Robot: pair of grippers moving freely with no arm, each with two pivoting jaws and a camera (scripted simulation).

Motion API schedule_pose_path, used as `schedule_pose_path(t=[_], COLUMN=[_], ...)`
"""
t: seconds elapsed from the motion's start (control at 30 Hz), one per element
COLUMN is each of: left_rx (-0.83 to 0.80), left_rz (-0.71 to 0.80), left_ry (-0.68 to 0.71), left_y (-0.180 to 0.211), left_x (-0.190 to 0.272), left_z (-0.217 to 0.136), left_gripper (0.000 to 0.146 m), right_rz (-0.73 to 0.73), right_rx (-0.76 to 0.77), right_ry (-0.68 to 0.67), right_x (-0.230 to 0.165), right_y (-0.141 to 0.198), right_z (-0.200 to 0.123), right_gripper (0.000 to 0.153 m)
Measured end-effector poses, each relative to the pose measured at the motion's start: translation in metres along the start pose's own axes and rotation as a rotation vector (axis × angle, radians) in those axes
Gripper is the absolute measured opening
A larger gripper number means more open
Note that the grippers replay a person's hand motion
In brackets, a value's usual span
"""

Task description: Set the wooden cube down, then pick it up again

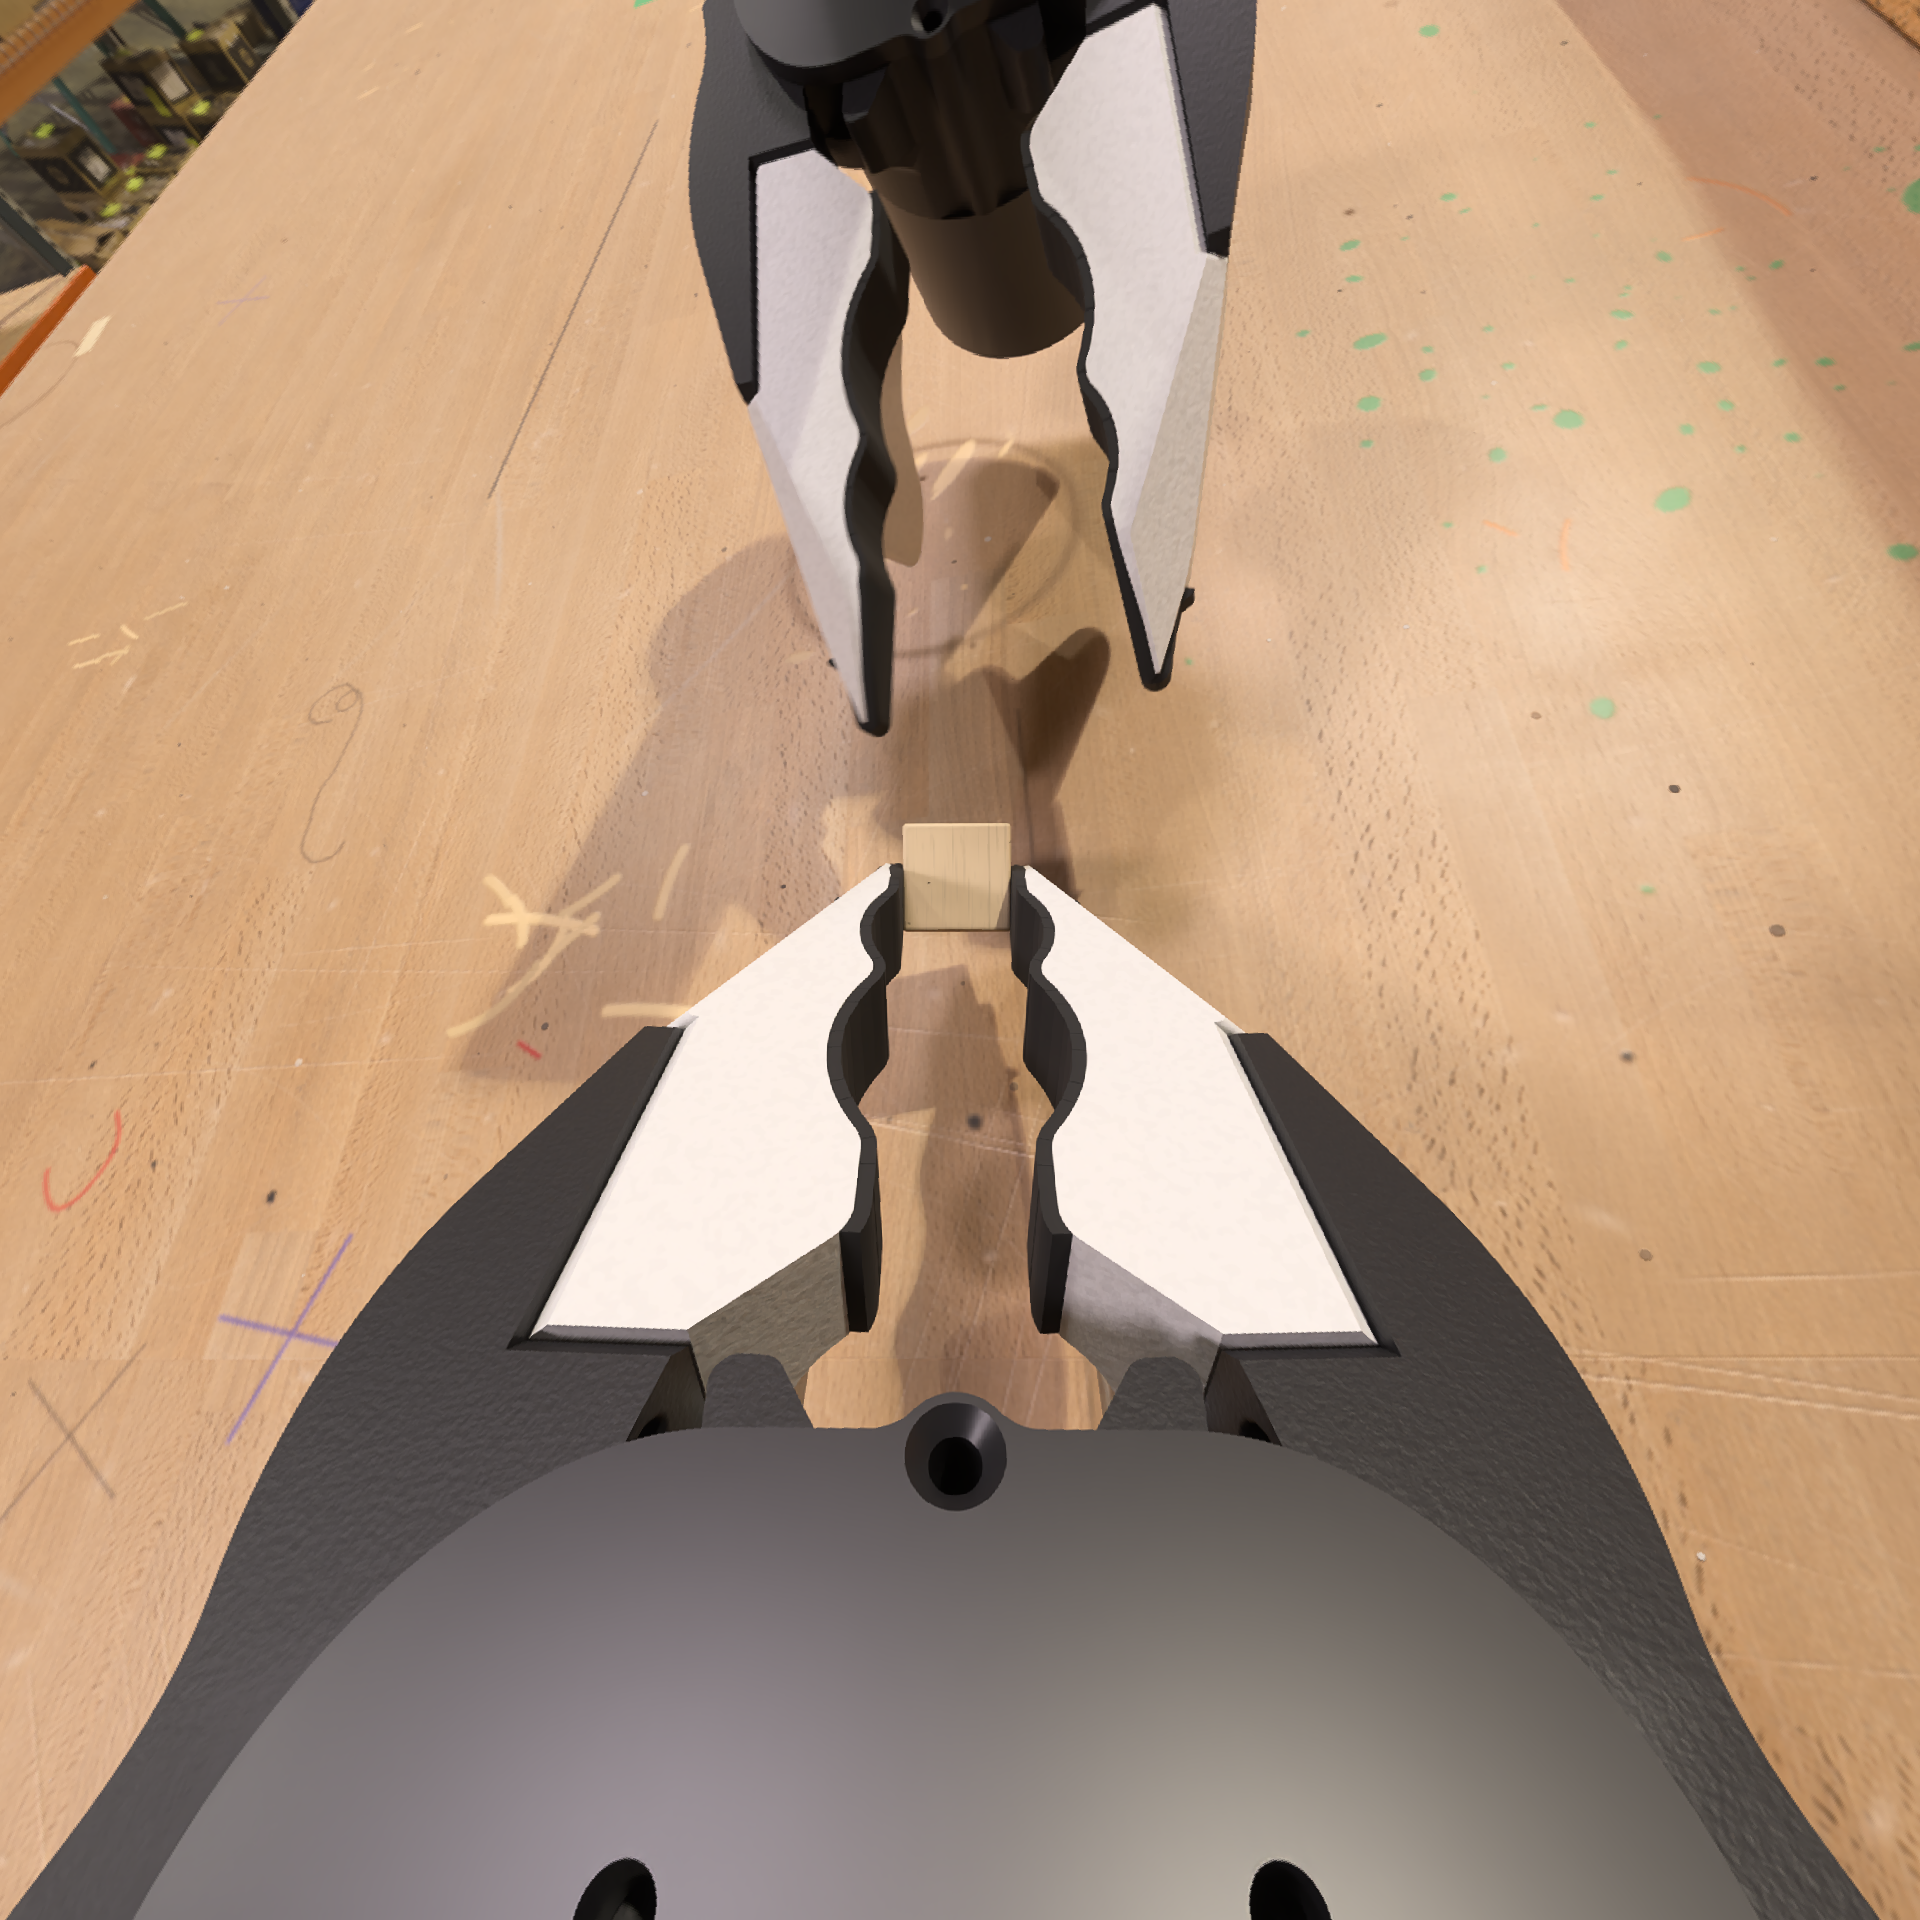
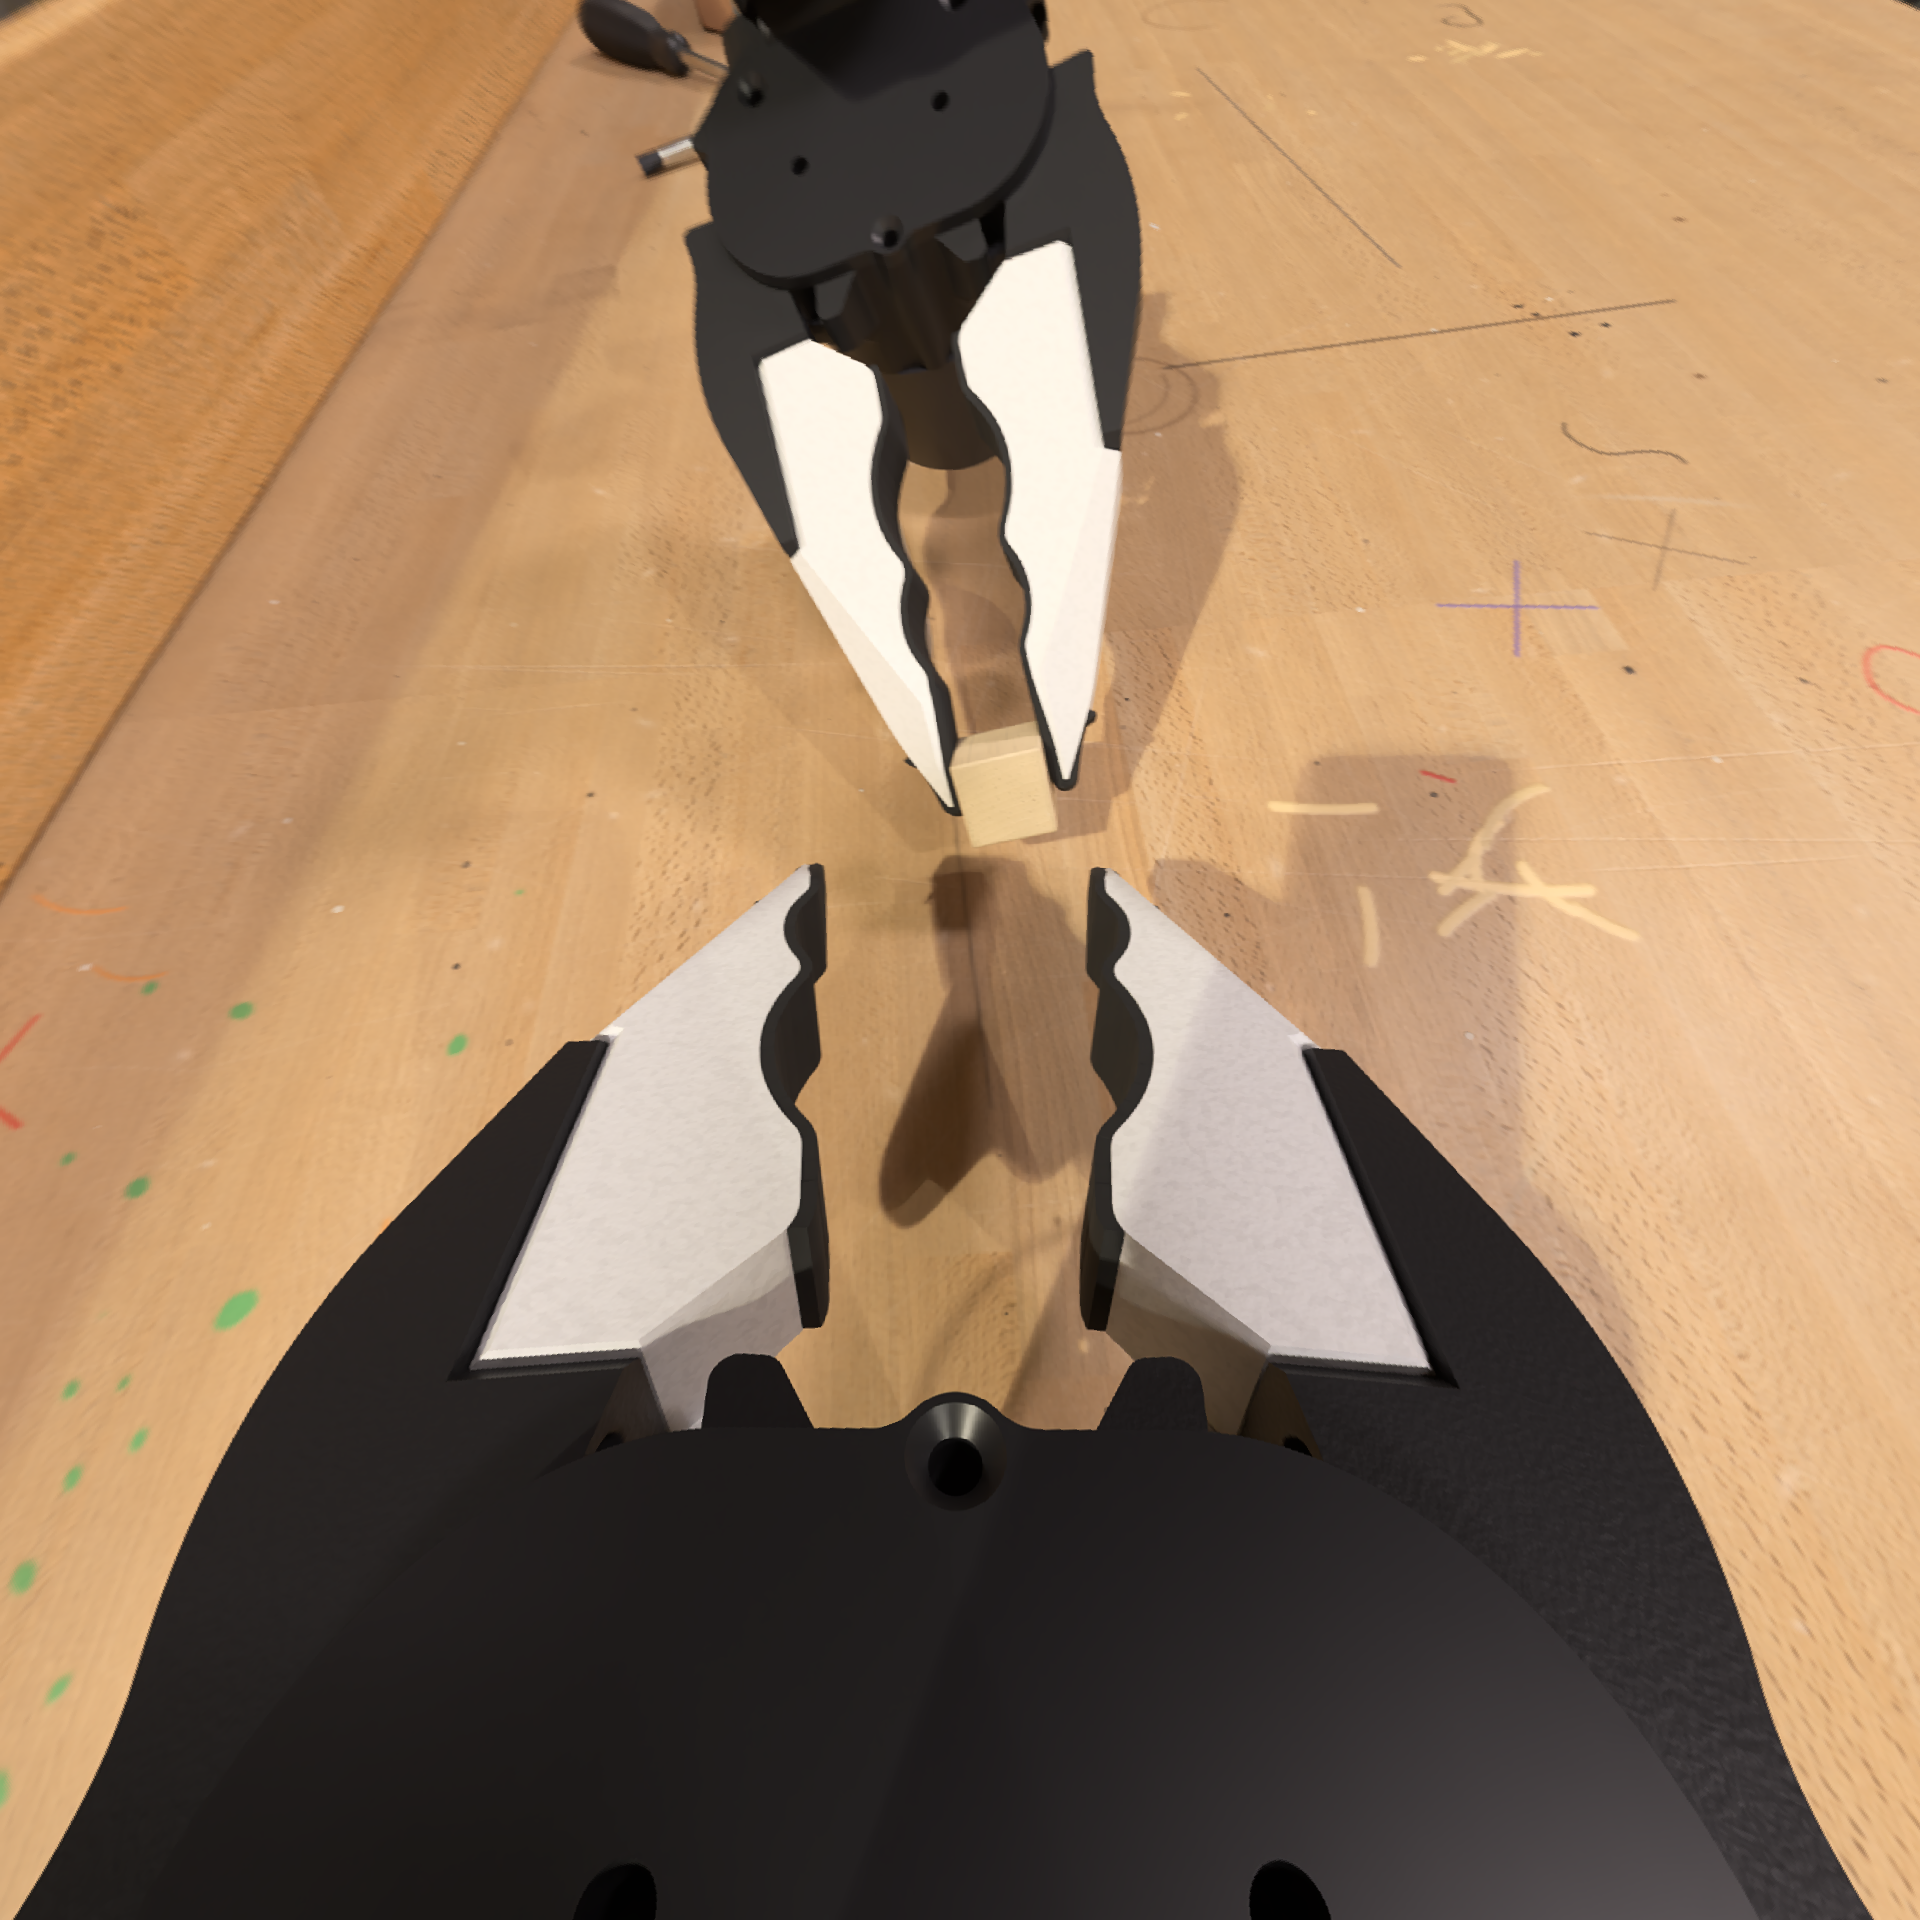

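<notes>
The left gripper (image 1: 956,883) pinches the wooden cube (image 1: 956,878) low on the surface (image 1: 312,623), apparently mid set-down; next its jaws must release, while the right gripper (image 2: 956,883) waits spread and empty.

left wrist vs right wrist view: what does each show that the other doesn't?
Only the left wrist view: shelving beyond the table edge at upper left.

Only the right wrist view: dark-handled tools lying at the far end, and the darker wood strip along the left.

Both: the wooden cube between the left gripper fingertips, the right gripper open and empty opposite, and the marked table.
</notes>
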State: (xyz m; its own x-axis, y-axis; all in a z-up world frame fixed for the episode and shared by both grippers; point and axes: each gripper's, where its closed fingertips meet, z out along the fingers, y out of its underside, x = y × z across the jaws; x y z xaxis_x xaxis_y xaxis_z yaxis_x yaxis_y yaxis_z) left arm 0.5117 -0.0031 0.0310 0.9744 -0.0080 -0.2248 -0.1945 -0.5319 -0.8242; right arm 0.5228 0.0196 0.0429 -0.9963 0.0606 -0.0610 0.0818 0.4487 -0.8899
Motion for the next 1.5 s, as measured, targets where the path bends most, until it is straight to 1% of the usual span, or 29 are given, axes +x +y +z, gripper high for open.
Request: schedule_pose_path(t=[0.07, 0.27, 0.33, 0.47, 0.53, 0.6, 0.67, 0.77, 0.83, 0.9, 0.97, 1.0, 1.03, 1.1, 1.17, 1.27, 1.4, 1.5], left_rx=[0.006, 0.038, 0.041, 0.051, 0.033, 0.033, 0.040, 0.039, 0.037, 0.033, 0.034, 0.036, 0.038, 0.040, 0.041, 0.044, 0.041, 0.035], left_rz=[0.007, 0.000, -0.004, 0.008, 0.007, 0.012, 0.012, 0.008, 0.013, 0.014, 0.013, 0.012, 0.012, 0.012, 0.014, 0.014, 0.016, 0.016], left_ry=[0.004, 0.005, 0.010, 0.018, 0.012, 0.014, 0.018, 0.022, 0.024, 0.024, 0.024, 0.024, 0.024, 0.023, 0.023, 0.026, 0.030, 0.027], left_y=[-0.001, -0.005, -0.005, -0.007, -0.005, -0.005, -0.006, -0.006, -0.006, -0.006, -0.006, -0.006, -0.006, -0.006, -0.006, -0.007, -0.006, -0.006], left_x=[0.001, 0.000, 0.000, 0.002, 0.001, 0.002, 0.002, 0.002, 0.003, 0.003, 0.003, 0.003, 0.003, 0.003, 0.003, 0.003, 0.004, 0.003], left_z=[0.000, -0.003, -0.003, -0.003, -0.002, -0.002, -0.002, -0.002, -0.002, -0.002, -0.002, -0.002, -0.002, -0.003, -0.003, -0.003, -0.003, -0.002], left_gripper=[0.020, 0.020, 0.020, 0.020, 0.020, 0.020, 0.020, 0.020, 0.020, 0.020, 0.020, 0.020, 0.020, 0.020, 0.020, 0.020, 0.020, 0.020], right_rz=[-0.007, -0.037, -0.045, -0.076, -0.084, -0.079, -0.064, -0.020, -0.019, -0.043, -0.072, -0.070, -0.059, -0.027, -0.006, -0.032, -0.043, -0.073], right_rx=[-0.019, -0.078, -0.054, 0.051, 0.063, 0.068, 0.037, -0.017, -0.020, 0.026, 0.102, 0.118, 0.121, 0.081, 0.003, -0.065, -0.050, 0.025], right_ry=[0.024, -0.009, -0.019, -0.055, -0.080, -0.029, 0.028, 0.005, -0.005, -0.049, -0.107, -0.091, -0.049, 0.013, 0.005, 0.005, -0.019, -0.077], right_x=[0.002, -0.005, -0.007, -0.014, -0.017, -0.010, -0.002, -0.002, -0.004, -0.013, -0.022, -0.019, -0.013, -0.003, -0.003, -0.005, -0.010, -0.021], right_y=[0.002, 0.008, 0.005, -0.007, -0.009, -0.010, -0.005, 0.001, 0.001, -0.006, -0.017, -0.019, -0.019, -0.012, -0.002, 0.005, 0.002, -0.008], right_z=[0.002, 0.008, 0.006, -0.001, -0.001, -0.001, -0.001, 0.001, 0.002, 0.002, -0.001, -0.003, -0.004, -0.003, 0.002, 0.008, 0.009, 0.007], right_gripper=[0.056, 0.058, 0.058, 0.059, 0.055, 0.054, 0.057, 0.056, 0.054, 0.053, 0.049, 0.048, 0.049, 0.054, 0.057, 0.058, 0.058, 0.056])
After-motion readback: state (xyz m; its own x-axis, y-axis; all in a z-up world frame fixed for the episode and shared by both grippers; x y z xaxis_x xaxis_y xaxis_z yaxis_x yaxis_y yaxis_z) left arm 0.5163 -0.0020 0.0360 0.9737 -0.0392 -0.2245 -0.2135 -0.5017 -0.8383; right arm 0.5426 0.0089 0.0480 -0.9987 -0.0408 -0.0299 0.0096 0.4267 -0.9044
